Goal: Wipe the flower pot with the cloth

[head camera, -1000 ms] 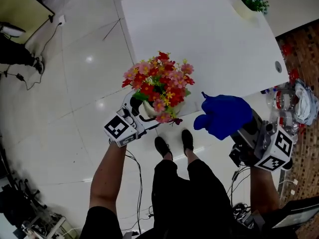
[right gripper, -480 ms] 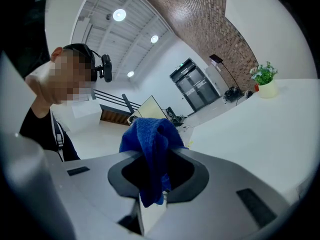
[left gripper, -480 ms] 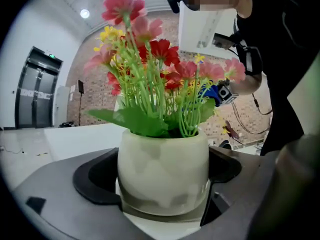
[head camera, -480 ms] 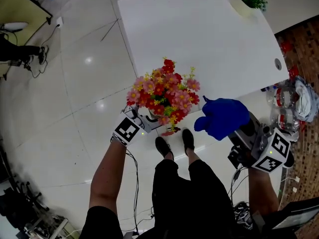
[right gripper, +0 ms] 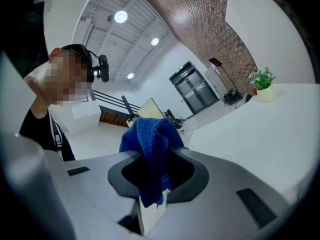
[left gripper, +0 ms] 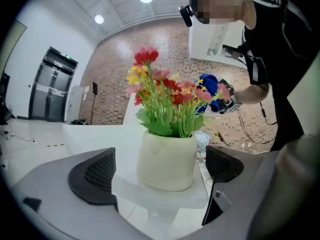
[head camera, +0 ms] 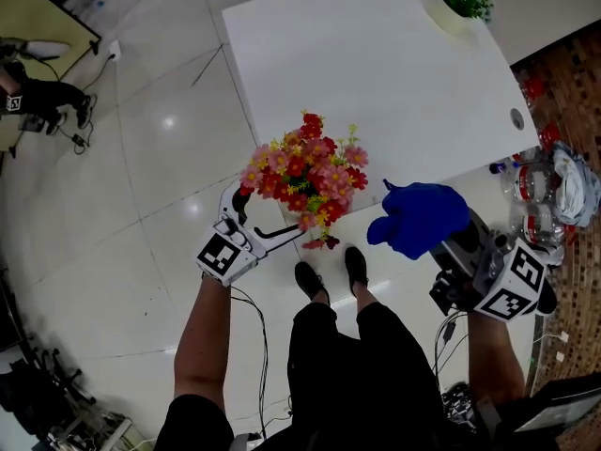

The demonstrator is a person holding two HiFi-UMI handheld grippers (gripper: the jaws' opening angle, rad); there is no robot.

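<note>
Pot position: flower pot (left gripper: 167, 156) stands upright between the fingers (left gripper: 95, 176) of the left gripper (left gripper: 161, 159), on the near edge of the white table (head camera: 394, 73).
Left gripper state: fingers spread wide; a gap shows on each side of the pot, so neither pad touches it.
Reason for placement: as a judgement, the pot rests on the table edge so that its wall is free and steady for wiping, with the left fingers flanking it, ready to close if it tips.
Right gripper state: right gripper (right gripper: 155, 176) has its fingers pressed together on the blue cloth (right gripper: 150, 139); a fold stands up ahead of the fingertips and a tail hangs below them.
Reason for grip: as a judgement, the loose bunch ahead of the fingertips gives a soft face to press on the pot.
Cloth to pot: well apart; the cloth is beside the flowers (head camera: 305, 172), off the table edge; wiping not yet begun.
Head view only: spacing of both grippers; the flowers cover the pot entirely.
Left gripper view only: pot wall, its footing, and the gaps at both pads.
Right gripper view only: the pinch on the cloth; the pot is absent; a second potted plant (right gripper: 263, 86) stands on the far corner.
</note>
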